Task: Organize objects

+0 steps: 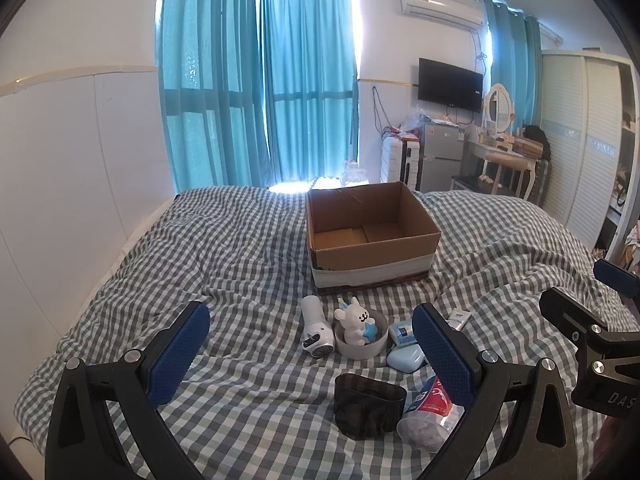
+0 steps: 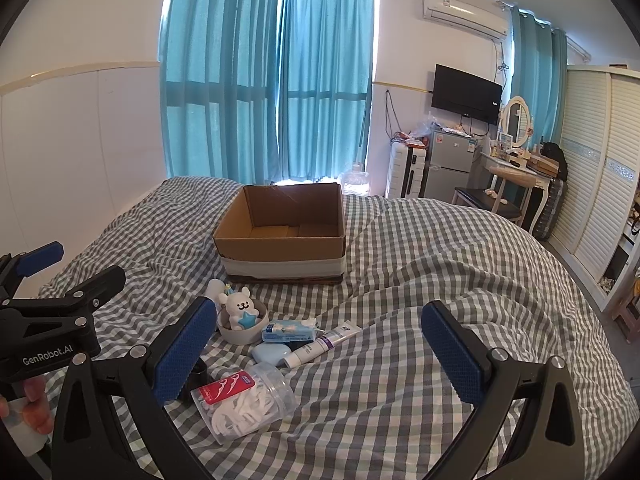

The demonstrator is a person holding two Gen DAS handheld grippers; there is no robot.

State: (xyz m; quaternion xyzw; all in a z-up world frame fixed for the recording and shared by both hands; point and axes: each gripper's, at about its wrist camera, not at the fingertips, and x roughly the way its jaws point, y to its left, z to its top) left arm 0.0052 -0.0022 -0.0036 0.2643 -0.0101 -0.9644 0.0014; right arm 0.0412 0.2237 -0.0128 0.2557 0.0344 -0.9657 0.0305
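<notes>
An open empty cardboard box (image 1: pixel 372 232) (image 2: pixel 282 232) sits on the checked bed. In front of it lie a white handheld device (image 1: pixel 317 326), a grey bowl (image 1: pixel 362 346) (image 2: pixel 242 334) holding a white bear figure (image 1: pixel 356 320) (image 2: pixel 240 306), a tissue packet (image 2: pixel 288 330), a light blue case (image 1: pixel 405 357) (image 2: pixel 270 353), a white tube (image 2: pixel 320 344), a dark pouch (image 1: pixel 368 404) and a clear jar of floss picks (image 2: pixel 244 402) (image 1: pixel 428 412). My left gripper (image 1: pixel 312 354) is open above these items. My right gripper (image 2: pixel 316 350) is open, to their right.
The checked duvet (image 2: pixel 440 272) covers the whole bed. A white wall panel runs along the left. Teal curtains, a suitcase, a small fridge, a dressing table and a white wardrobe (image 2: pixel 592 168) stand beyond the bed's far and right sides.
</notes>
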